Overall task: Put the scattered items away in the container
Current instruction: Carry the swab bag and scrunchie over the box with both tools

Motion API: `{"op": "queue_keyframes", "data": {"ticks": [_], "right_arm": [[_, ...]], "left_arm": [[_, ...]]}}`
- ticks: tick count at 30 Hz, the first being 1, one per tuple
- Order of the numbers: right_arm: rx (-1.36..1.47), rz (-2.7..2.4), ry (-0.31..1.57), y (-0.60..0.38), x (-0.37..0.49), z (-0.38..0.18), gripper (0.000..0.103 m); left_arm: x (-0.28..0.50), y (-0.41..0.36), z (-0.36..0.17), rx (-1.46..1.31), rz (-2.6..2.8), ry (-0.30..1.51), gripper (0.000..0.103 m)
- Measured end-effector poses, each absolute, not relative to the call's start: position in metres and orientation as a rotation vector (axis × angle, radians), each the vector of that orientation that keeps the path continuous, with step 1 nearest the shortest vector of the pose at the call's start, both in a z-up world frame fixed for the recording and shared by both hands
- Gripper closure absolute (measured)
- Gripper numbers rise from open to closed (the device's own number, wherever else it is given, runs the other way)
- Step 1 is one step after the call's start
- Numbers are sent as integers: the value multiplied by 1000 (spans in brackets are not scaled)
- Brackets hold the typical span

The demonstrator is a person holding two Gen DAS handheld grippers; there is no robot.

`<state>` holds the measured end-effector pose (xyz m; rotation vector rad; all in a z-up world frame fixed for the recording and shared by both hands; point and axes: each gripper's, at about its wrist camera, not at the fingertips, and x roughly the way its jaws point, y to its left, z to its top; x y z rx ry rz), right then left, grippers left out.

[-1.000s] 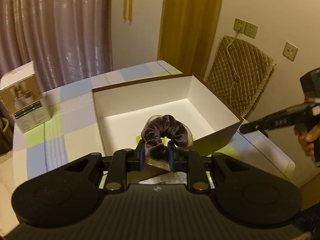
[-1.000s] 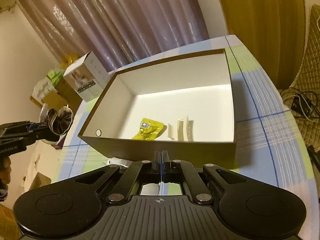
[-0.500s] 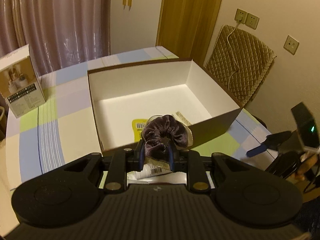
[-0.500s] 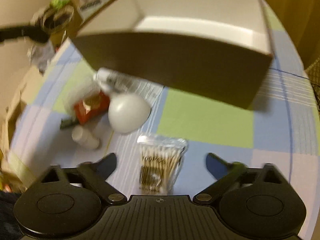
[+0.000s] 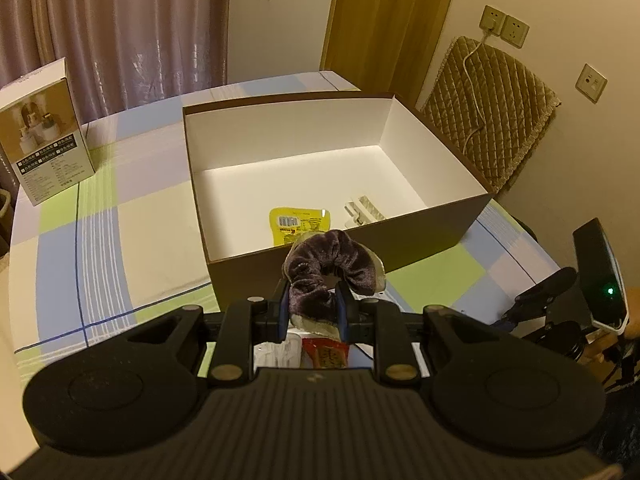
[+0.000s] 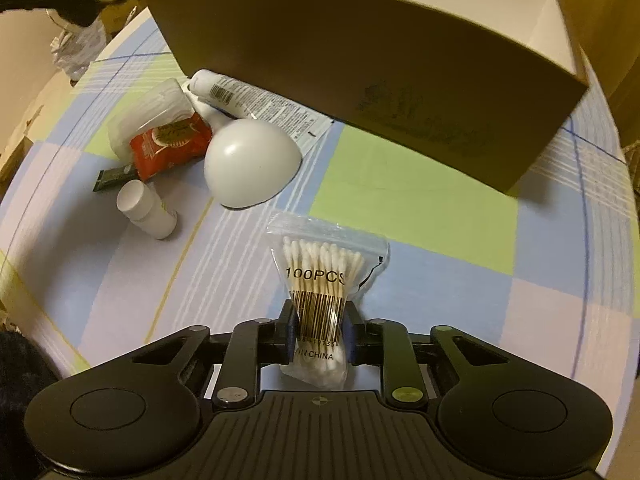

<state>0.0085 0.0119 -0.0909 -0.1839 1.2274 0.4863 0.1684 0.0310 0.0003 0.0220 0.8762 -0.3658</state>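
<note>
Each gripper grips one item (scrunchie [image 5: 334, 270], cotton-swab bag [image 6: 320, 300]).

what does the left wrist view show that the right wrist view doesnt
Only the left wrist view: the brown cardboard box's white inside, a yellow sachet lying in it, and the purple velvet scrunchie clamped in the left gripper. Only the right wrist view: the clear bag of cotton swabs in the right gripper, and a white bowl. Both: the checked tablecloth.

Home room: curtains [image 5: 120, 28], wooden door [image 5: 384, 20], checked tablecloth [image 5: 120, 216], wall sockets [image 5: 504, 26].
</note>
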Motion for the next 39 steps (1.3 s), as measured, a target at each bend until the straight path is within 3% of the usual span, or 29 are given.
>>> {"op": "queue_keyframes", "data": {"ticks": [19, 28, 39], "right_arm": [[-21, 492, 938, -18, 72, 41, 78], [-30, 454, 942, -6, 149, 32, 78], [-139, 384, 1024, 5, 222, -2, 78]], "left_arm": [[219, 10, 35, 188, -483, 836, 84], [300, -14, 52, 259, -540, 864, 84], [380, -34, -35, 390, -434, 1040, 84]]}}
